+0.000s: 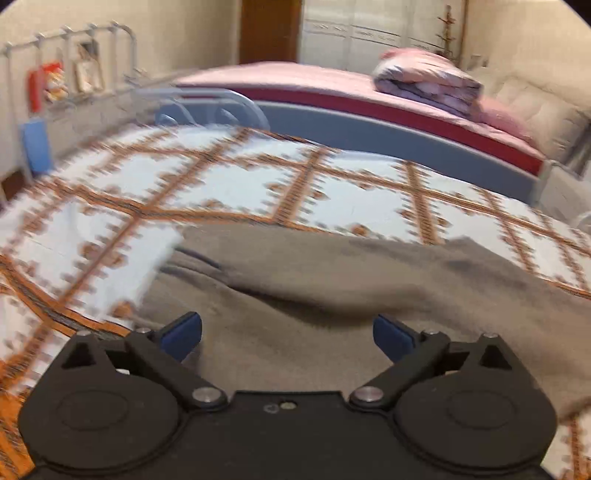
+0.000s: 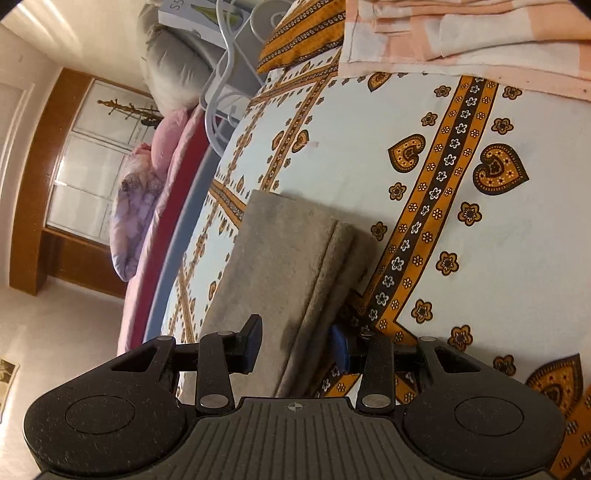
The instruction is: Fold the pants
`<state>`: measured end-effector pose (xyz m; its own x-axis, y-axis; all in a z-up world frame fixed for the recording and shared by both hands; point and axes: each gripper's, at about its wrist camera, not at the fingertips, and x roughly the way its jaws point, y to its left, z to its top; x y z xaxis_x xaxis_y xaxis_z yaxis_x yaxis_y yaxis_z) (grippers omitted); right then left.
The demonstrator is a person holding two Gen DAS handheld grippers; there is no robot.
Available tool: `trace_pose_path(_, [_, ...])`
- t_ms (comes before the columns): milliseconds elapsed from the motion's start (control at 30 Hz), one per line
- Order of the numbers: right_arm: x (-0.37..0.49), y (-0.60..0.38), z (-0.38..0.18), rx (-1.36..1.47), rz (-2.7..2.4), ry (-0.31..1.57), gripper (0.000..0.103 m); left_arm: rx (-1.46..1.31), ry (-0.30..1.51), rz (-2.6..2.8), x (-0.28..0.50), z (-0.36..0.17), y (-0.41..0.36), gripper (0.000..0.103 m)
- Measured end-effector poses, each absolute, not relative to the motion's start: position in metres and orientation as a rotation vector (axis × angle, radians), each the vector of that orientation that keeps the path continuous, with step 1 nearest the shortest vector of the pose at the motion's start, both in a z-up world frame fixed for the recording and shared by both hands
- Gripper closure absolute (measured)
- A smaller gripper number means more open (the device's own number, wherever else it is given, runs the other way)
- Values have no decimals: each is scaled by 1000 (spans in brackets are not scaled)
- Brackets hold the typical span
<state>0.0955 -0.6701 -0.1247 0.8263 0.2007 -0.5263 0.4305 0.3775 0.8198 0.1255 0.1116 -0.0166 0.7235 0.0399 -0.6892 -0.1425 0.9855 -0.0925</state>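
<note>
The grey-brown pants lie on the patterned bed sheet. In the left wrist view my left gripper is wide open just above the fabric, holding nothing. In the right wrist view the pants show as a folded strip with stacked edges. My right gripper is open, its blue pads on either side of the folded edge; nothing shows it clamping the cloth.
A second bed with a pink cover and a folded quilt stands beyond. A metal bed rail is at the far side. A folded peach towel and a patterned pillow lie on the sheet.
</note>
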Motion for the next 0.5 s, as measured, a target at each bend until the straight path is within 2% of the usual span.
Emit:
trace_pose_path(33, [97,-670,-124,1190,-158,625,82,-147,765,57,125,-17,104,10])
trace_pose_path(67, [99,-668,-121,1152,-166,646,94,-124,765,29,125,-17,92,10])
trace_pose_path(133, [101,-662,-115,1072,-171,669,93,-72,756,11,124,-20,62,10])
trace_pose_path(267, [95,-652,-92,972,-138,591,93,-142,780,-86,126,-39,-23,10])
trace_pose_path(333, [101,-649,-99,927,-180,669,93,-93,784,-131,128,-46,-83,12])
trace_pose_path(367, [103,-648,-107,929,-204,715,94,-69,781,-130,128,-48,-115,12])
trace_pose_path(500, [91,-654,-105,1057,-184,637,92,-64,814,-244,126,-46,-206,12])
